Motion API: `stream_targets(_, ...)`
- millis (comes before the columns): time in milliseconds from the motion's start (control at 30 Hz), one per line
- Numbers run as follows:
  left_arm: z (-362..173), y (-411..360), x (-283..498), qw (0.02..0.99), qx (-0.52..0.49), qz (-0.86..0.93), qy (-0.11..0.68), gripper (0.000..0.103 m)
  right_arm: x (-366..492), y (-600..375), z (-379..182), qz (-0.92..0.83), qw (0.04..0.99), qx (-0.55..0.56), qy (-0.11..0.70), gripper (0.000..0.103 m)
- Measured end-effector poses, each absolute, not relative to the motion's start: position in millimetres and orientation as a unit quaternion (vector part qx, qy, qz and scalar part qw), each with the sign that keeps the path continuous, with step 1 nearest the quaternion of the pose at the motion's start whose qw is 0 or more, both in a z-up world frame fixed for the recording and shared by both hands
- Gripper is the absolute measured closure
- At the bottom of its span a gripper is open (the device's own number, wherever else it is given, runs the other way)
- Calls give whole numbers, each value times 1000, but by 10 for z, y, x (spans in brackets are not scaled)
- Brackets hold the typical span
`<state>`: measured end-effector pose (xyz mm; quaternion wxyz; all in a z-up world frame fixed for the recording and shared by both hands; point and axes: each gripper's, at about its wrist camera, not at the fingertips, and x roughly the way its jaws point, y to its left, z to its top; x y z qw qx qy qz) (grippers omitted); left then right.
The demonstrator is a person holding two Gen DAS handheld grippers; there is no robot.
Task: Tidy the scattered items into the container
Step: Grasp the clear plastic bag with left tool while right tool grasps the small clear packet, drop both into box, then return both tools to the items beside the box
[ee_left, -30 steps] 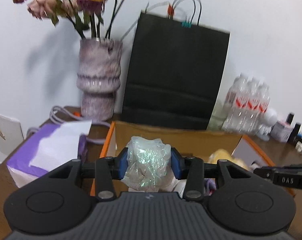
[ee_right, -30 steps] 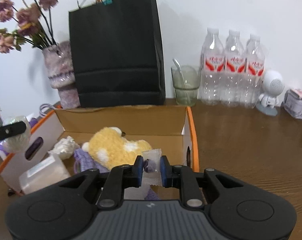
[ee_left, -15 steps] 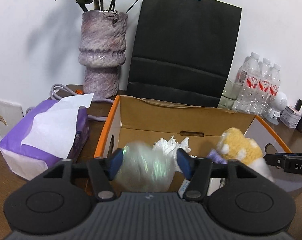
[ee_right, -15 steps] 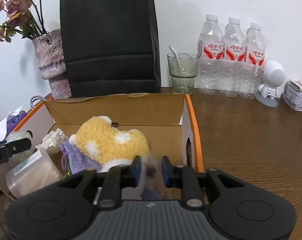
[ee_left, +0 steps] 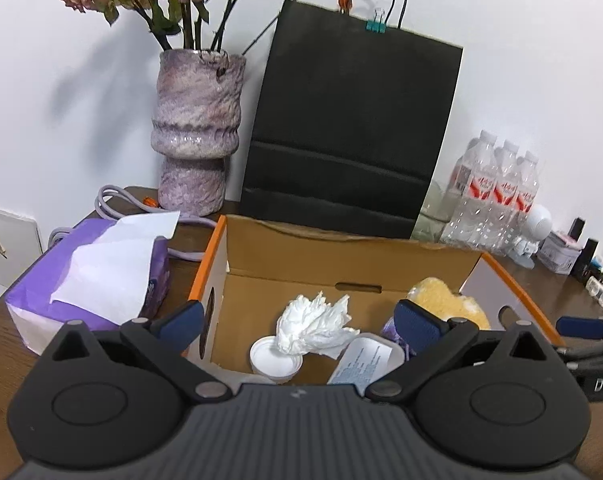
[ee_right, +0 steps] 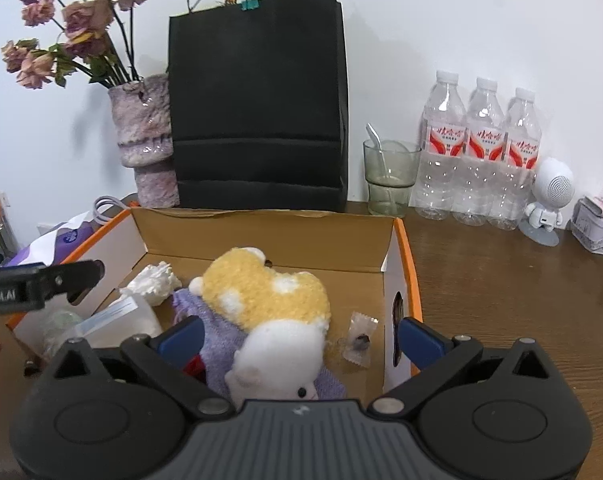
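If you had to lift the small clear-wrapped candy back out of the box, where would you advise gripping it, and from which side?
I would grip the wrapped candy across its bulged dark middle, coming straight down from above. It lies flat on the cardboard box floor, with the plush toy on its left and the box wall close on its right, so a sideways approach looks blocked. The thin crimped ends would probably slip.

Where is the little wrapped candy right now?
In the right wrist view, the wrapped candy lies on the floor of the cardboard box, on its right side, between the yellow plush toy and the box's right wall.
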<state>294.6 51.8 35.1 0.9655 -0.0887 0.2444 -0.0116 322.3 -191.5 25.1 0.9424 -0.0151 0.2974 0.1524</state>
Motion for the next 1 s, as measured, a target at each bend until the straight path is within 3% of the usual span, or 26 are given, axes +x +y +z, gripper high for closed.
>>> stream_targets(400, 484, 929, 2470, 970, -79, 17, 228, 0, 2733, -1990, 368, 155, 949, -12, 275, 0)
stream_targets(1000, 94, 1289, 1785, 953, -84, 49, 286, 0, 2081, -1673, -93, 201, 924, -6, 326, 0)
